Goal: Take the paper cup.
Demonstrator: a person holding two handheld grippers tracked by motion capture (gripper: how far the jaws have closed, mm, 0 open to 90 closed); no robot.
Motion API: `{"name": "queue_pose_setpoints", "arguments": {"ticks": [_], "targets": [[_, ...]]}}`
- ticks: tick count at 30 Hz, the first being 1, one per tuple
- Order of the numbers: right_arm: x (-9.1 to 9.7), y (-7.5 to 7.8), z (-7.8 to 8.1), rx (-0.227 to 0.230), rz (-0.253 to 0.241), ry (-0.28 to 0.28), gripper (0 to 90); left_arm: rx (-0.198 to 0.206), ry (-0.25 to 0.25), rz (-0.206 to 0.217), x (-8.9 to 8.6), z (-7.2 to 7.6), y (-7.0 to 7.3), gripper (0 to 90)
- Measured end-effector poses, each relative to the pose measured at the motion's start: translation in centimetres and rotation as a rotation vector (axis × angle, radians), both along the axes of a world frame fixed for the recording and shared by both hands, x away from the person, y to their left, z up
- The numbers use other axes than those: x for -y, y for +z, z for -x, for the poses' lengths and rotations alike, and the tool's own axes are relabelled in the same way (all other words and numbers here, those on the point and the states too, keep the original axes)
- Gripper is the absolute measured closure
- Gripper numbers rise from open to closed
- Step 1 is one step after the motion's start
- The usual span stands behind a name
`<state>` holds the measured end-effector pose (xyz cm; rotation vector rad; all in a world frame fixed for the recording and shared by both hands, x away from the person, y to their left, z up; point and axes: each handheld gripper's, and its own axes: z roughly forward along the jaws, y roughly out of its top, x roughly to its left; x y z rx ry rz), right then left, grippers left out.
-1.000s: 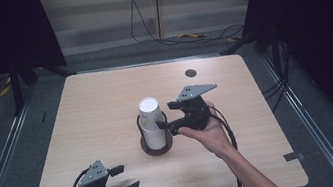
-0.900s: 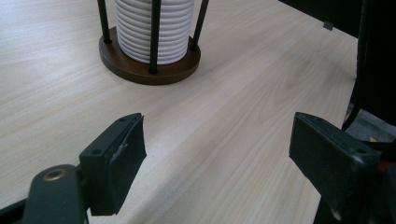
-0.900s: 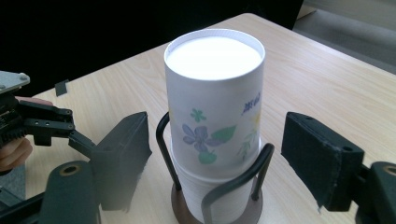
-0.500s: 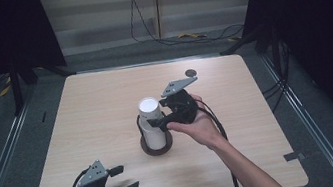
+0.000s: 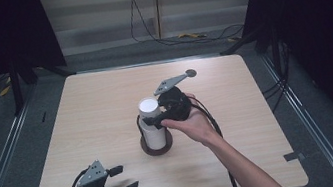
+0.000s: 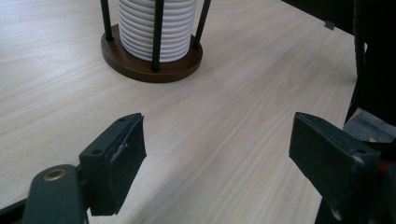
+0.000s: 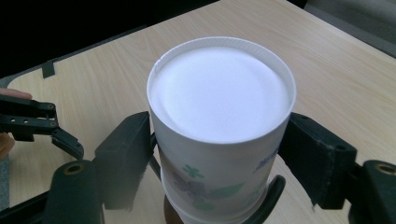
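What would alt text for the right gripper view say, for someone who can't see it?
A stack of upside-down white paper cups stands between the right gripper's two black pads, which sit at either side of the top cup. Behind lies a pale wooden table, with the left gripper at the far left.

A stack of cups (image 5: 151, 121) is standing in a rack (image 5: 157, 144) at the middle of the table (image 5: 95, 104). The right gripper (image 5: 155, 121) is sitting just right of the stack, its jaws flanking the top cup. The left gripper (image 5: 117, 179) is lying near the table's front left corner, well apart from the rack.
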<state>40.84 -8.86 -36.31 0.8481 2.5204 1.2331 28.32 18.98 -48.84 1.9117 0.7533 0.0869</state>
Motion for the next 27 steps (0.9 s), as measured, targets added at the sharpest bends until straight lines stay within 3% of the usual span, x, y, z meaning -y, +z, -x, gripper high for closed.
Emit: {"name": "queue_pose_setpoints", "arguments": {"ticks": [13, 26, 27], "targets": [[-0.1, 0.6, 0.1, 0.027, 0.013, -0.005, 31.3, 0.001, -0.005, -0.007, 0.0, -0.1, 0.0, 18.5], [0.0, 0.9, 0.3, 0.051, 0.0, -0.007, 33.1, -0.004, -0.002, -0.004, 0.1, -0.2, -0.1, 18.5], [0.1, 1.2, 0.4, 0.063, -0.017, -0.014, 33.9, -0.004, -0.004, -0.006, 0.1, -0.2, -0.1, 18.5]]}}
